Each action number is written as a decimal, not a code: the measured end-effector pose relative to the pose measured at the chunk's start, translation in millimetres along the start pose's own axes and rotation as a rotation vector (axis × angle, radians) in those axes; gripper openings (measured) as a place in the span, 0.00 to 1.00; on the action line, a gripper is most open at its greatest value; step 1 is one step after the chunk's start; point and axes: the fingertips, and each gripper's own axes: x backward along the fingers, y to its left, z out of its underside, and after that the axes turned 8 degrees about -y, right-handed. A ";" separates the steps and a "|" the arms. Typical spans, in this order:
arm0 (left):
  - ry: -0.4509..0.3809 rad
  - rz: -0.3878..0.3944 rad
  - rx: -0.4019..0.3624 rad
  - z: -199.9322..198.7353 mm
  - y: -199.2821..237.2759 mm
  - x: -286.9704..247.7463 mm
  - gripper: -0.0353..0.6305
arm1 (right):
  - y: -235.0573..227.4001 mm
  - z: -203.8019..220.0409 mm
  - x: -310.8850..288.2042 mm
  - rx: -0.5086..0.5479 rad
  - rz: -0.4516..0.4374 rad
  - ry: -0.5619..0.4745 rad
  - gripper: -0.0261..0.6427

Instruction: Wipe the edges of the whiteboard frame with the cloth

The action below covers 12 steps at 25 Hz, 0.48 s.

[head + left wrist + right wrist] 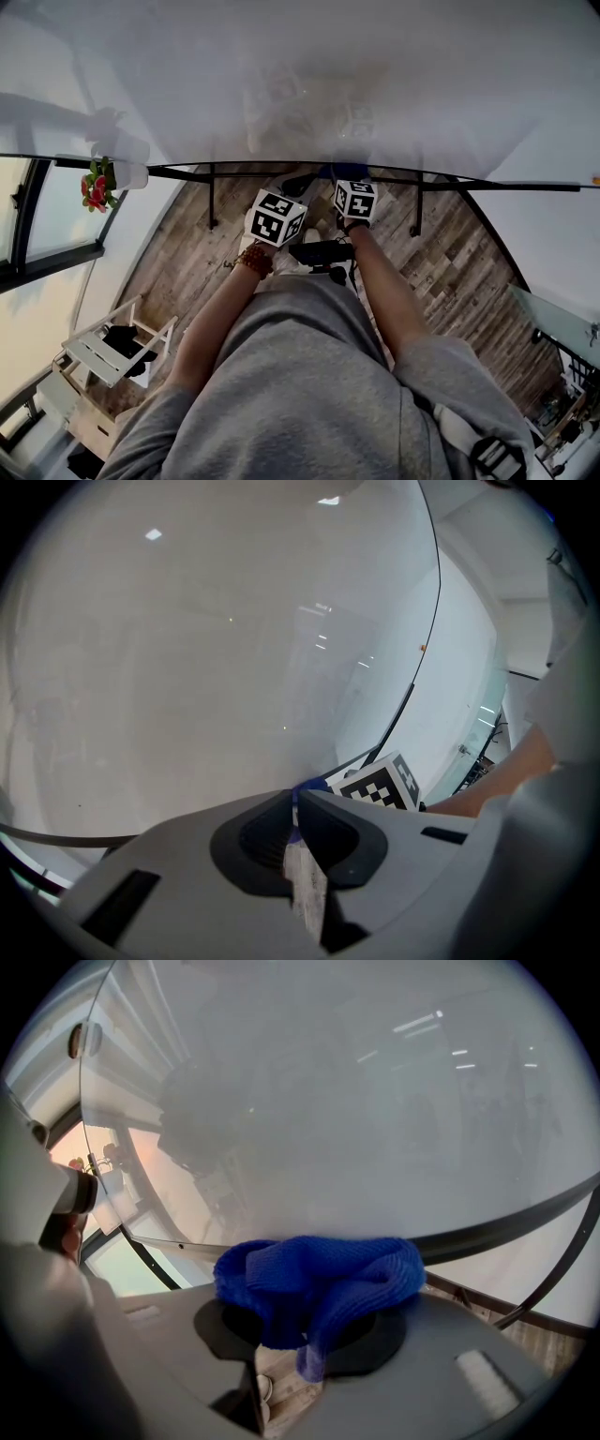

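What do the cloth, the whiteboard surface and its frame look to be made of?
The cloth is blue knitted fabric, ribbed, matte. The whiteboard surface is glossy white, mirroring lights: glass or coated panel, unclear. The frame is a thin dark strip, perhaps metal or plastic.

cloth [319,1283]: ribbed knit | whiteboard [300,75]: smooth, glossy | floor [183,272]: wood planks

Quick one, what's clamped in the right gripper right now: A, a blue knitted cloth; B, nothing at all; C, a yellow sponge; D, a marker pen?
A: in the right gripper view, the right gripper has its jaws shut on a bunched blue cloth, close to the dark whiteboard frame.
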 end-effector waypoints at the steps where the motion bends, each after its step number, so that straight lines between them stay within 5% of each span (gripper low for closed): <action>1: 0.001 0.000 0.002 0.9 2.8 1.7 0.09 | 2.9 0.6 -1.4 0.000 -0.002 0.001 0.26; 12: 0.020 0.002 0.011 8.9 19.9 24.2 0.09 | 32.2 1.6 -8.8 -0.011 -0.013 -0.002 0.26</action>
